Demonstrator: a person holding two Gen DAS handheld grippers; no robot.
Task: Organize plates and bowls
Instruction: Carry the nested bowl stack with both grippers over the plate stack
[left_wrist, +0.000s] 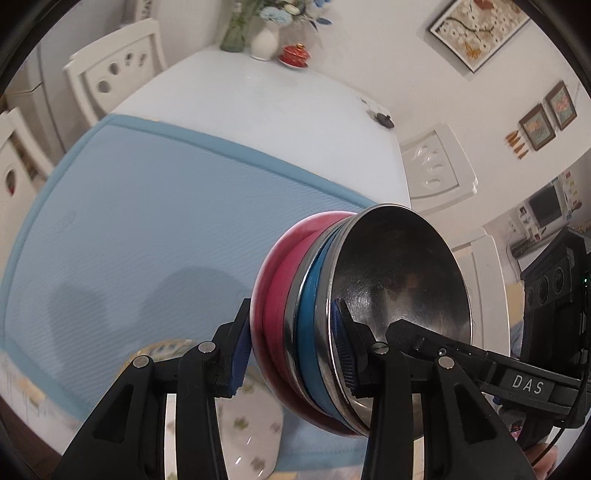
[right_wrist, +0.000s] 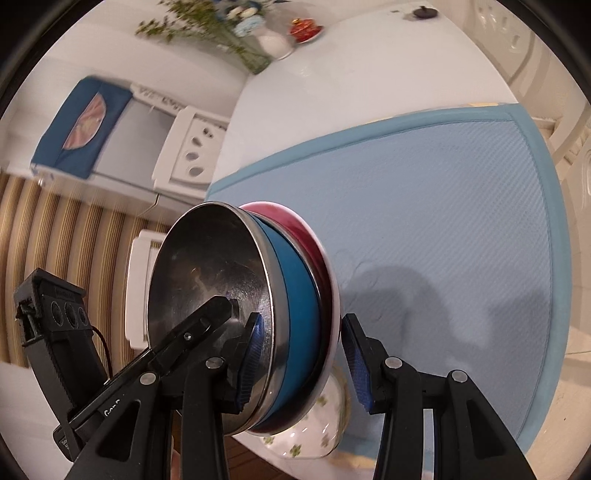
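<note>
Nested bowl stack (left_wrist: 354, 317) off the blue mat (left_wrist: 147, 221), held on edge in the air above it, both tools sharing the load. Left gripper (left_wrist: 291, 354) clenched across the stack rim: one pad on the pink plastic bowl (left_wrist: 273, 295), the other inside the steel bowl (left_wrist: 399, 280). Right gripper (right_wrist: 303, 358) straddling the opposite rim: inner pad against steel, outer pad looks a hair clear of the pink rim, so cannot tell if truly clamped.

Risks: polished steel slick against ribbed pads; blue bowl (right_wrist: 299, 295) sandwiched loose, could slide out sideways; uneven pull between hands could twist the stack free. Floral plate (right_wrist: 314, 435) directly below, chip hazard on drop.
</note>
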